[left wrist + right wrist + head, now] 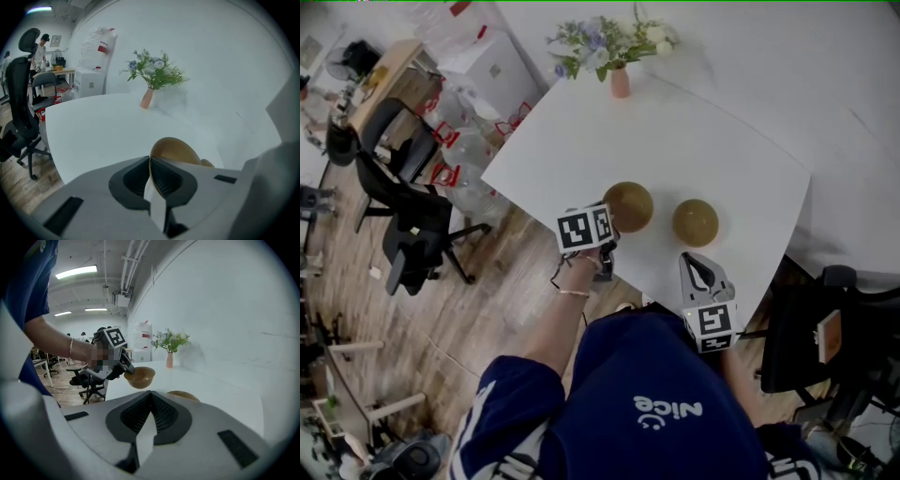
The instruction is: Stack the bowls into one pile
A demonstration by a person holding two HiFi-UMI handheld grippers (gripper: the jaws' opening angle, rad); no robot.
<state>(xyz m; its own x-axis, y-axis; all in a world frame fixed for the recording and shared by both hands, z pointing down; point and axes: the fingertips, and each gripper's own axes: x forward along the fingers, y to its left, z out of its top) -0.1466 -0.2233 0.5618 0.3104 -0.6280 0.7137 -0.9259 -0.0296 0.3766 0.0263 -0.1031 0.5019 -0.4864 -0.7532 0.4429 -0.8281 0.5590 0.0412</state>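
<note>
Quick update from us: our left gripper has its fingers pinching the rim of one brown bowl, with the thin edge wedged right between the pads. In the right gripper view that bowl hangs in the air, mouth up, clear of the white tabletop. The other bowl sits on the tabletop to the right of the held one, not touching it, just ahead of our right gripper. That gripper's fingers are pressed together with nothing between them, and it sits low by the near edge of the tabletop. Over at the far corner there's a pink vase with flowers, well apart from both bowls.
</note>
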